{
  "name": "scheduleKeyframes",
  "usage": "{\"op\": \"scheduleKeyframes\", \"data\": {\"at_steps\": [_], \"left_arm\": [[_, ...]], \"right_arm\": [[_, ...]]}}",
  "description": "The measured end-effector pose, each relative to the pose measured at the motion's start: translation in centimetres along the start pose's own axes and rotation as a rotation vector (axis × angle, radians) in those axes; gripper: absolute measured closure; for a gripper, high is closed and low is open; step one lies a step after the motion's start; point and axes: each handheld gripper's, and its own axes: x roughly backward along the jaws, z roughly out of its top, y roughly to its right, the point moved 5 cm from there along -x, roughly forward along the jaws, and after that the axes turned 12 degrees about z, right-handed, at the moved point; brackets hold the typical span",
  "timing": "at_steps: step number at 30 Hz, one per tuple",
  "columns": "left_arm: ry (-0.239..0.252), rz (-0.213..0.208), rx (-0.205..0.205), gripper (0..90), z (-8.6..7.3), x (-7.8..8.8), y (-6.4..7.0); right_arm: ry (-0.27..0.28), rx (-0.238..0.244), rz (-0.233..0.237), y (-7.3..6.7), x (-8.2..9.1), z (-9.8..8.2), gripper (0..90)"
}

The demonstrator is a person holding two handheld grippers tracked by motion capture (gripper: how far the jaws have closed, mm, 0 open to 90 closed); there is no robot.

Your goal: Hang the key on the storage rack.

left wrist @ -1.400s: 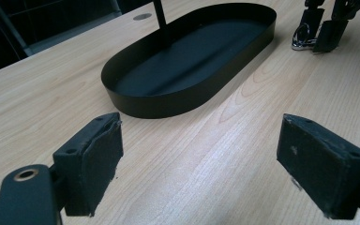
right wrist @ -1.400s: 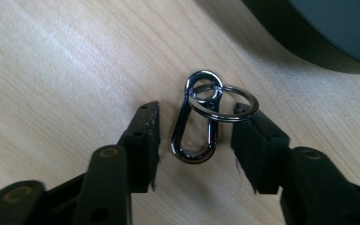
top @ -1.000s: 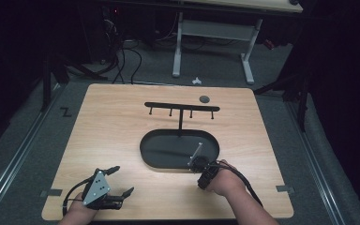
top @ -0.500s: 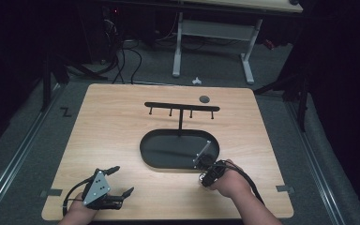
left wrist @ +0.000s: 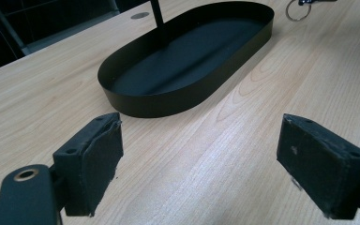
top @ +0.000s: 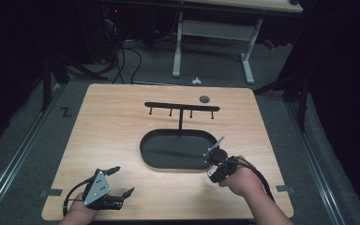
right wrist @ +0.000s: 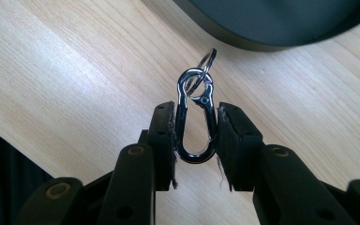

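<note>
the carabiner clip (right wrist: 194, 119), with its key ring (right wrist: 206, 61), is grasped between the pads of the right gripper (top: 214, 165) near the front right of the table (top: 122, 131), just off the black tray (top: 178, 150). the left gripper (top: 117, 180) is held released at the front left corner. the carry step is judged in hand; hanging on the hook rack (top: 182, 107) calls for ring alignment with a peg.

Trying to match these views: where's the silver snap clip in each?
High view: too small to tell, at the right claw, near the tray's right end.
Left gripper view: its ring, top right edge.
Right gripper view: snap clip at centre, pinched in the claw.
Shared landmark: the black tray.
</note>
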Motion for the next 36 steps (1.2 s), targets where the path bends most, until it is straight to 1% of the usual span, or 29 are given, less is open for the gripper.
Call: {"op": "scheduleKeyframes", "data": {"at_steps": [2,3,6,12,13,14,15,16,19,22,23,24,26,30,31,35,36], "left_arm": [[-0.001,0.0,0.001,15.2,0.0,0.0,0.0],[-0.001,0.001,-0.001,15.2,0.0,0.0,0.0],[-0.001,-0.001,-0.002,15.2,0.0,0.0,0.0],[-0.003,-0.001,-0.002,15.2,0.0,0.0,0.0],[-0.003,-0.002,-0.001,15.2,0.0,0.0,0.0],[-0.002,-0.001,-0.001,15.2,0.0,0.0,0.0],[-0.002,-0.001,-0.001,15.2,0.0,0.0,0.0],[-0.002,-0.001,-0.001,15.2,0.0,0.0,0.0],[-0.003,-0.003,-0.005,15.2,0.0,0.0,0.0],[-0.002,-0.003,-0.006,15.2,0.0,0.0,0.0],[-0.001,-0.003,-0.003,15.2,0.0,0.0,0.0],[-0.001,-0.003,-0.003,15.2,0.0,0.0,0.0],[-0.002,-0.003,-0.002,15.2,0.0,0.0,-0.1],[0.0,-0.001,0.0,15.2,0.0,0.1,-0.2],[0.0,-0.001,0.0,15.2,0.0,0.1,-0.2],[0.0,-0.002,-0.003,15.2,0.0,0.1,-0.1],[-0.002,-0.003,-0.003,15.2,0.0,0.1,-0.1]], "right_arm": [[-0.001,0.0,-0.003,0.1,0.3,-0.1,68.2],[-0.003,-0.016,-0.003,0.1,0.4,-0.2,68.1],[0.001,-0.01,-0.006,0.3,0.8,-0.2,68.1],[0.01,-0.02,-0.005,0.6,1.5,0.0,68.1],[0.013,-0.014,-0.008,0.6,1.7,0.1,68.1],[0.015,-0.026,-0.01,0.6,2.2,0.2,68.1],[0.015,-0.026,-0.01,0.6,2.2,0.2,68.1],[0.016,-0.016,-0.012,0.6,2.4,0.3,68.1],[0.028,-0.012,-0.015,0.6,3.6,0.9,68.1],[0.032,-0.017,-0.019,0.6,4.1,1.1,68.1],[0.035,-0.02,-0.021,0.7,4.5,1.4,68.1],[0.035,-0.02,-0.021,0.7,4.5,1.4,68.1],[0.039,-0.015,-0.028,0.9,5.0,1.7,68.1],[0.052,-0.035,-0.038,1.4,5.7,2.3,68.1],[0.057,-0.047,-0.041,1.6,6.1,2.5,68.1],[0.061,-0.045,-0.054,1.9,6.7,2.8,68.1],[0.072,-0.05,-0.057,2.1,7.4,3.1,68.1]]}}
